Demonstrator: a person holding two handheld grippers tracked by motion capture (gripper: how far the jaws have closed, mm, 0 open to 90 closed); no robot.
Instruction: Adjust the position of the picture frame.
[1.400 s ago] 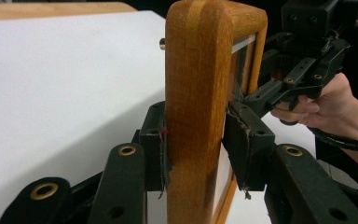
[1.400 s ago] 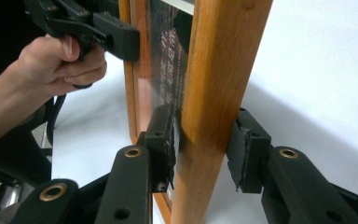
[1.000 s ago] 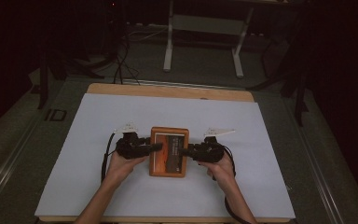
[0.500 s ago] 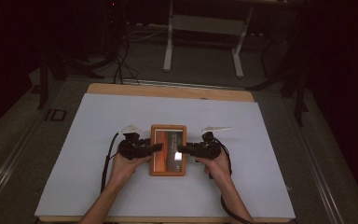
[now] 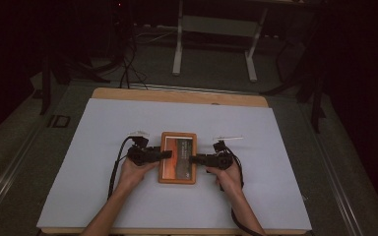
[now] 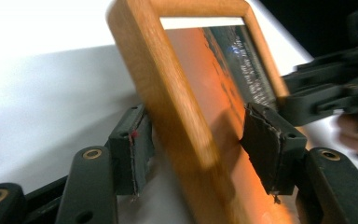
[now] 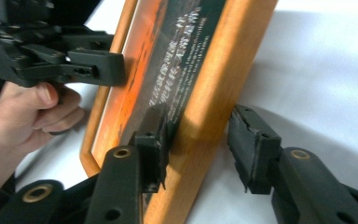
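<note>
A wooden picture frame (image 5: pixel 177 171) with an orange print sits at the middle of the white sheet (image 5: pixel 275 172). My left gripper (image 5: pixel 166 154) reaches in from its left side and my right gripper (image 5: pixel 193 159) from its right. In the left gripper view, the left gripper (image 6: pixel 198 140) has one pad on the print and the other against the outer side of the frame (image 6: pixel 168 93) bar. The right gripper view shows the right gripper (image 7: pixel 198 135) pinching the opposite bar of the frame (image 7: pixel 214 70) the same way. A shadow lies under the frame's edge.
The white sheet covers a wooden table (image 5: pixel 177 96) and has open room on every side of the frame. A metal stand (image 5: pixel 216 29) and cables (image 5: pixel 128 64) are on the dark floor beyond the far edge. The person's hand (image 7: pixel 28 116) holds the left gripper (image 7: pixel 74 65).
The frame has shifted slightly toward the far edge with both grippers on it. Half a second ago its glass flashed a bright glare, which is gone now.
</note>
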